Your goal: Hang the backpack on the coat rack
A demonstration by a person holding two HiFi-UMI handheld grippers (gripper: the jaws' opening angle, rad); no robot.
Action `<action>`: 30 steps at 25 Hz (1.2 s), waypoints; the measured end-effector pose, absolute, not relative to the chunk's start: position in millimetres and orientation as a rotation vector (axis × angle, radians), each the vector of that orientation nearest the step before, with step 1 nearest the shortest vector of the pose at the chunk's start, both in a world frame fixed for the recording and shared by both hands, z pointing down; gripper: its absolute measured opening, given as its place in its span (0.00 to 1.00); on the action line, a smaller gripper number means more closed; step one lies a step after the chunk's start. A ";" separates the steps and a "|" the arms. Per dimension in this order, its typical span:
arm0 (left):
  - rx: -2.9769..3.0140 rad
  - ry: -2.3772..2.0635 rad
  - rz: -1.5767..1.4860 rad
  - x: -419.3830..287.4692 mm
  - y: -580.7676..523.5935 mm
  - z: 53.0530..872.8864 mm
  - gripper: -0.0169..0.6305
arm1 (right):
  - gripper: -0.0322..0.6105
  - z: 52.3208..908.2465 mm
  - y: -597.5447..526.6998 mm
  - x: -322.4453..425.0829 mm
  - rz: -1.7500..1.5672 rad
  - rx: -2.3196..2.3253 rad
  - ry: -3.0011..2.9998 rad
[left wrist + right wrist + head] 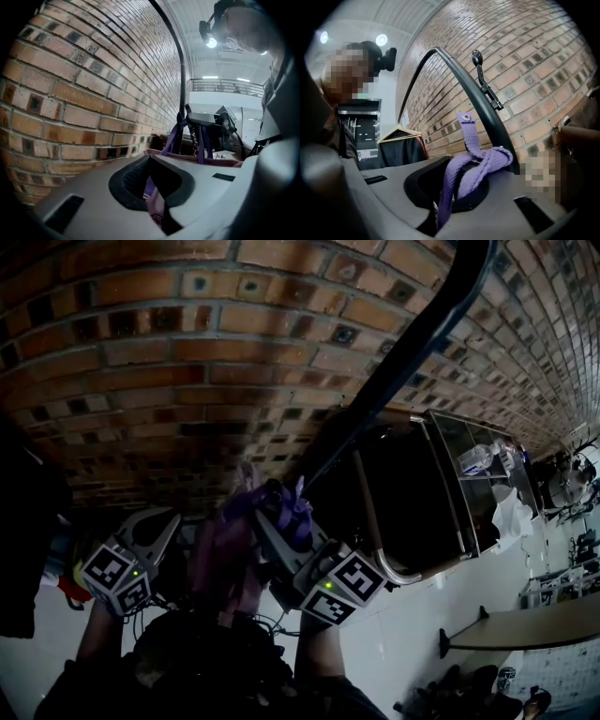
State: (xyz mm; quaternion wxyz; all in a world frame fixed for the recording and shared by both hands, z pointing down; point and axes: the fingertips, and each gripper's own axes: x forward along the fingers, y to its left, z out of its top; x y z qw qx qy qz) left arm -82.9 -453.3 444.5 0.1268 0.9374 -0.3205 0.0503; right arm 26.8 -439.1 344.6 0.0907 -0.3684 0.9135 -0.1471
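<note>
Here, the right gripper (277, 504) is shut tight on the purple strap (474, 161) of the backpack (225, 563), just beside the black coat rack (487, 110). The left gripper (172, 521) pinches the backpack's cloth, so both grippers hold it up near the brick wall (187, 352).

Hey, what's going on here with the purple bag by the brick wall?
A person holds a claw in each hand beside the black coat rack at the brick wall. The right claw is shut on the purple strap of the backpack; the left claw is shut on its fabric. The strap's loop stands free in front of the pole, not yet on the hook.
</note>
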 end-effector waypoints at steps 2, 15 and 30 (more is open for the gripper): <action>2.737 -0.919 0.149 -75.5 -446.9 442.9 0.05 | 0.05 356.3 -434.2 30.2 -0.426 -1.130 2.750; 2.733 -0.923 0.136 -36.7 -398.1 433.0 0.05 | 0.10 390.2 -421.4 44.7 -0.413 -1.146 2.729; 2.720 -0.830 0.149 -32.5 -383.3 443.3 0.05 | 0.32 431.6 -378.7 64.8 -0.370 -1.304 2.770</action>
